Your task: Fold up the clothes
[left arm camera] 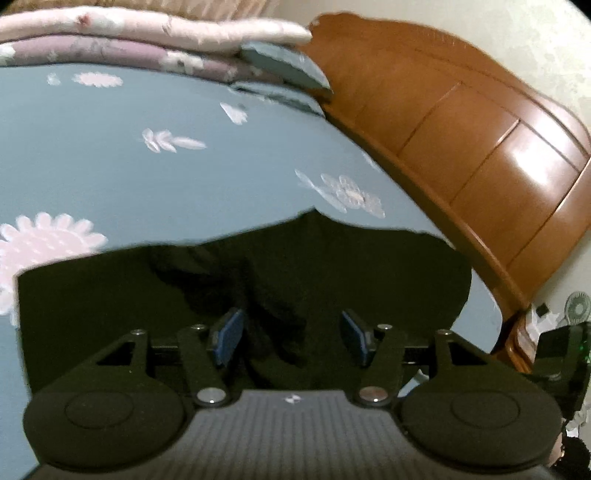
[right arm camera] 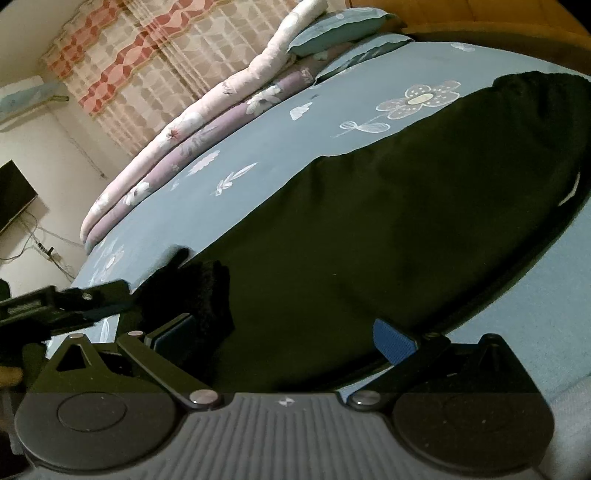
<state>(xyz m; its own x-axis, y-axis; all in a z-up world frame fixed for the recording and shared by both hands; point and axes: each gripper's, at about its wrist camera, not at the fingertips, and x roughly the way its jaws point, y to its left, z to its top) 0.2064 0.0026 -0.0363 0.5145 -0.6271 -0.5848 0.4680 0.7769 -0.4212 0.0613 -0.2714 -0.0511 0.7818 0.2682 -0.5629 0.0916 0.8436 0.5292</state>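
A black garment (left arm camera: pixel 295 266) lies spread flat on a blue flowered bed sheet (left arm camera: pixel 147 166). My left gripper (left arm camera: pixel 291 334) hovers low over its bunched near edge, blue pads apart, with dark folds rising between them but not pinched. In the right wrist view the same black garment (right arm camera: pixel 406 221) stretches away to the upper right. My right gripper (right arm camera: pixel 282 336) stands wide open over its near end, nothing clamped. The left gripper's body (right arm camera: pixel 55 299) shows at the left edge beside a raised fold of cloth (right arm camera: pixel 188 284).
A wooden headboard (left arm camera: pixel 461 147) curves along the bed's right side. Folded pink and purple quilts (right arm camera: pixel 184 140) and a blue pillow (right arm camera: pixel 340 29) lie at the far edge. A curtain (right arm camera: pixel 147 55) and a dark screen (right arm camera: pixel 13 192) stand beyond the bed.
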